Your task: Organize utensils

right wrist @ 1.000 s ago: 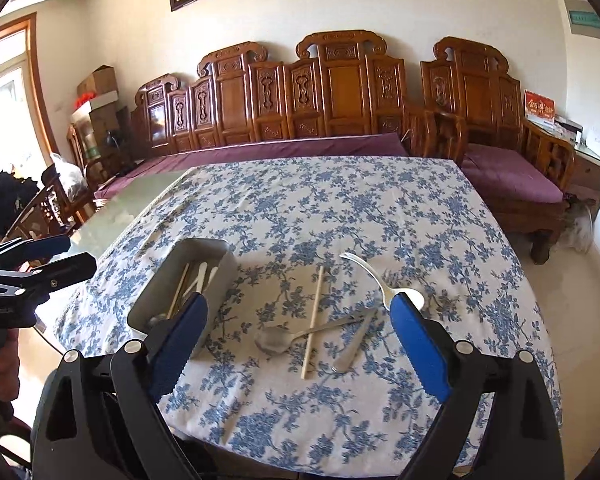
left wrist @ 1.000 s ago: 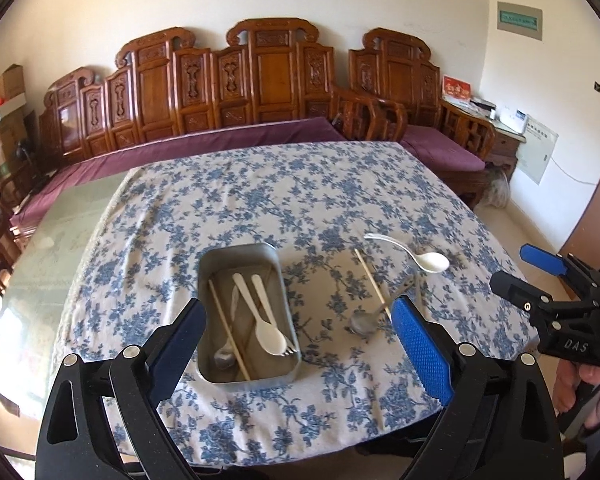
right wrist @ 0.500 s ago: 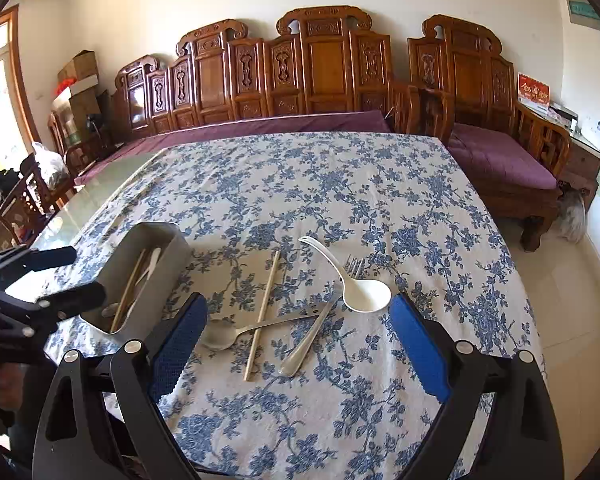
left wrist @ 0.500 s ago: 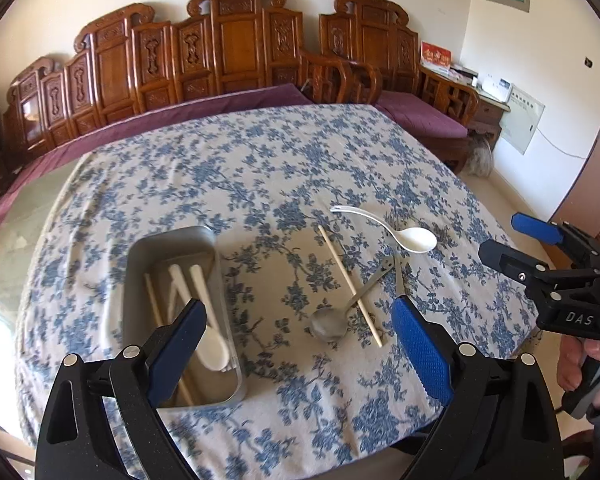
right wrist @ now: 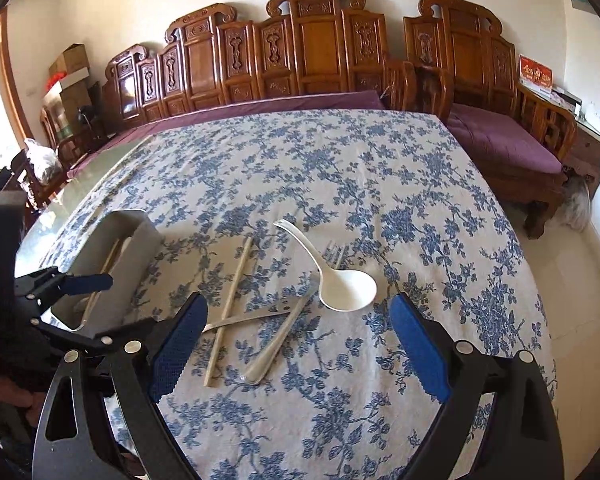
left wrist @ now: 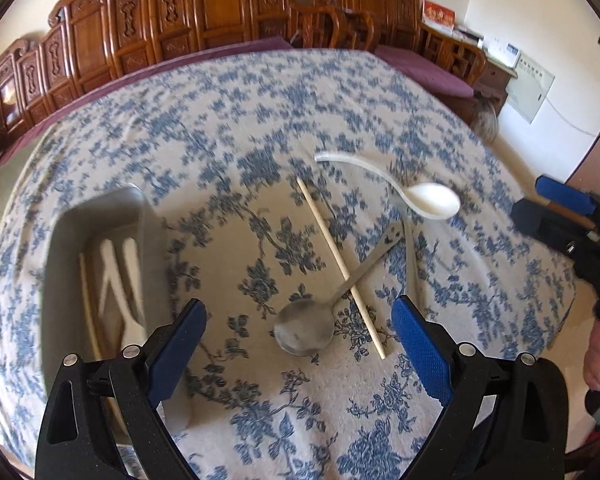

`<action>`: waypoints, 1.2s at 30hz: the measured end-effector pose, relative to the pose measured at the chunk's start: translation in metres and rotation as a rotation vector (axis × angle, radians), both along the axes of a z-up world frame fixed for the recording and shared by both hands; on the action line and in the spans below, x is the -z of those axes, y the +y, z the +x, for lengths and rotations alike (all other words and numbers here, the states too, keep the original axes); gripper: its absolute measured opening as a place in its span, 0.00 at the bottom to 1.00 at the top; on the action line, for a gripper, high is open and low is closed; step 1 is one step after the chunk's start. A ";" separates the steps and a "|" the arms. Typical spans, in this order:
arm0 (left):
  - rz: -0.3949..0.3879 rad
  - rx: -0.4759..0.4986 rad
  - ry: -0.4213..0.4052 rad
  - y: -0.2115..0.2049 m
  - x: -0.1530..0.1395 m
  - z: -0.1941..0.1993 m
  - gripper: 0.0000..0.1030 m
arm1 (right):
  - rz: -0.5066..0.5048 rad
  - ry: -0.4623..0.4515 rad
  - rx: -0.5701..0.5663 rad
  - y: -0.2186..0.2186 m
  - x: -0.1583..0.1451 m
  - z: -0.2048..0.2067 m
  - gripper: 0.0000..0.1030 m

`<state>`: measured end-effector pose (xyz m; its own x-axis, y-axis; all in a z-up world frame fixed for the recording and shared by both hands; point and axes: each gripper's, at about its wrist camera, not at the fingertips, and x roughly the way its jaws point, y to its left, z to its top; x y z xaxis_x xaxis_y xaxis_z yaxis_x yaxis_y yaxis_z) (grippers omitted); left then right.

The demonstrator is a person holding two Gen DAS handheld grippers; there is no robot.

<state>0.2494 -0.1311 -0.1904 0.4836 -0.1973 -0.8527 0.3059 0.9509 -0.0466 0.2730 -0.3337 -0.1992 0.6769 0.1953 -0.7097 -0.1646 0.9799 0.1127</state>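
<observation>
Both your left gripper [left wrist: 298,344] and right gripper [right wrist: 298,344] gape empty; lower the left onto the metal spoon [left wrist: 305,330] at lower centre, clear of the crossing chopstick [left wrist: 340,264]

Both claws lowered, advanced toward loose utensils; left claw [left wrist: 298,326] now over metal spoon [left wrist: 305,332].

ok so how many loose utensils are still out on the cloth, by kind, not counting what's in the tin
white soup spoon: 1
metal spoon: 1
metal fork: 1
wooden chopstick: 1
total: 4 loose on the tablecloth; those inside the metal tin are left out, as asked.
</observation>
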 end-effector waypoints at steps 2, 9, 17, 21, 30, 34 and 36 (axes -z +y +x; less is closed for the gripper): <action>0.002 0.007 0.022 -0.005 0.011 0.002 0.87 | -0.007 0.011 0.008 -0.004 0.008 0.003 0.91; -0.006 0.032 0.086 -0.021 0.041 0.005 0.76 | -0.005 0.046 0.027 -0.015 0.026 0.009 0.91; 0.022 0.019 0.055 -0.023 0.044 0.017 0.71 | 0.008 0.055 0.039 -0.022 0.032 0.008 0.91; 0.030 0.029 0.065 -0.019 0.045 0.027 0.69 | 0.015 0.064 0.036 -0.022 0.035 0.009 0.91; 0.036 0.059 0.109 -0.014 0.053 0.028 0.43 | 0.021 0.060 0.028 -0.018 0.034 0.008 0.91; 0.049 0.071 0.115 -0.016 0.053 0.024 0.37 | 0.026 0.061 0.027 -0.018 0.034 0.008 0.91; 0.055 0.080 0.116 -0.016 0.052 0.021 0.27 | 0.026 0.060 0.027 -0.018 0.033 0.007 0.91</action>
